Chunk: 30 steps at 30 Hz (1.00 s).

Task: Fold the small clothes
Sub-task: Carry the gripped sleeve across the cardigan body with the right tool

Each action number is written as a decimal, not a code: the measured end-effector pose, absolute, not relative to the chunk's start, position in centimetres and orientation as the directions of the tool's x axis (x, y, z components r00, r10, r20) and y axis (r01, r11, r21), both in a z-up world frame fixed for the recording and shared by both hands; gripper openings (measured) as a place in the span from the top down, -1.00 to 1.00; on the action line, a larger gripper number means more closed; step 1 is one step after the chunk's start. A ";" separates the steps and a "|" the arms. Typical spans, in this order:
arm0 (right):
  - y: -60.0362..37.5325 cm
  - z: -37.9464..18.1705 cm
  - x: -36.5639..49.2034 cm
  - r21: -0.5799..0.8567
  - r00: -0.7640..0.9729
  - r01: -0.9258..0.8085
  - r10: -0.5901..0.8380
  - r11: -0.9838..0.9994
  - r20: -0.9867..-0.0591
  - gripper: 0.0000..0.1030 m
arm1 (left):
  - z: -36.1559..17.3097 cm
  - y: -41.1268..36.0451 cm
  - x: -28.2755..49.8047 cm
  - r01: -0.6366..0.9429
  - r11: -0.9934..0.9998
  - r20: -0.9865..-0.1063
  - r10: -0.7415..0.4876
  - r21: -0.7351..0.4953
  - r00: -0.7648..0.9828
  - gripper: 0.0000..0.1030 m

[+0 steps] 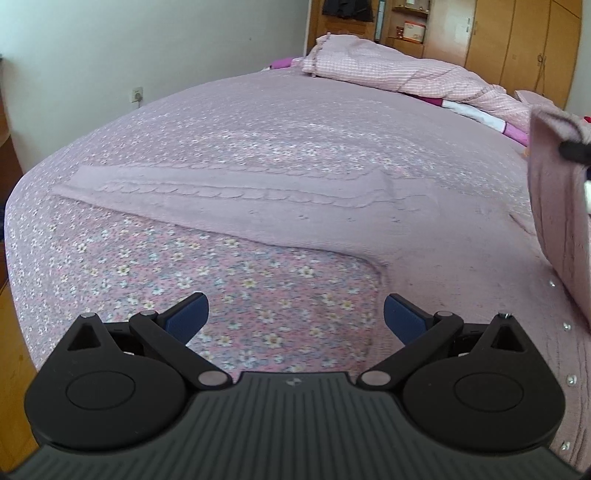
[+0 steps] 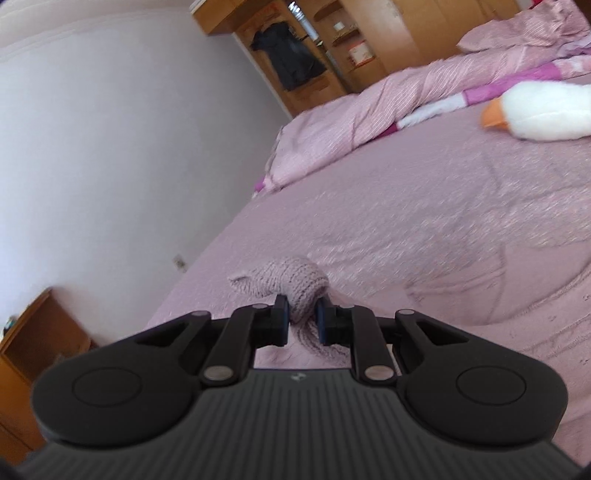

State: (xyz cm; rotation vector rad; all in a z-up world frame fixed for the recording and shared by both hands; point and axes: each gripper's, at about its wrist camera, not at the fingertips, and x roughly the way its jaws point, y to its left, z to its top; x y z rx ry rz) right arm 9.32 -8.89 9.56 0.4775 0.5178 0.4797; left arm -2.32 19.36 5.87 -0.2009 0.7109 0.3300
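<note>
A pale pink knitted sweater (image 1: 295, 206) lies spread on the bed, one sleeve stretched out to the left. My left gripper (image 1: 295, 317) is open and empty, low over the floral bedspread (image 1: 184, 266) just in front of the sweater's near edge. My right gripper (image 2: 302, 319) is shut on a bunched part of the sweater (image 2: 295, 284) and holds it lifted above the bed. In the left wrist view that lifted part (image 1: 557, 206) hangs at the right edge.
A rumpled pink checked duvet (image 1: 406, 70) lies at the far end of the bed. A white plush goose (image 2: 539, 110) lies on the bed at the far right. Wooden wardrobes (image 1: 517, 33) stand behind. The bed's left edge drops to a wooden floor (image 1: 11, 350).
</note>
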 end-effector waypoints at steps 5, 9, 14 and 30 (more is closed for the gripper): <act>-5.4 6.8 9.8 0.546 0.708 -0.329 0.584 0.770 -0.397 0.65 | 5.4 20.5 -2.6 -0.383 0.920 -0.672 0.235 -0.079 0.702 -1.00; -3.8 3.9 10.6 0.566 0.665 -0.305 0.596 0.766 -0.450 0.65 | 5.0 21.2 -2.6 -0.395 0.915 -0.677 0.235 -0.088 0.697 -1.00; -2.7 0.9 10.7 0.583 0.626 -0.277 0.604 0.764 -0.494 0.65 | 4.8 21.6 -2.3 -0.393 0.915 -0.681 0.230 -0.092 0.695 -1.00; -3.6 0.5 7.4 0.606 0.565 -0.354 0.679 0.713 -0.468 -0.25 | 7.1 19.4 -0.1 -0.282 0.948 -0.636 0.129 -0.145 0.761 -1.00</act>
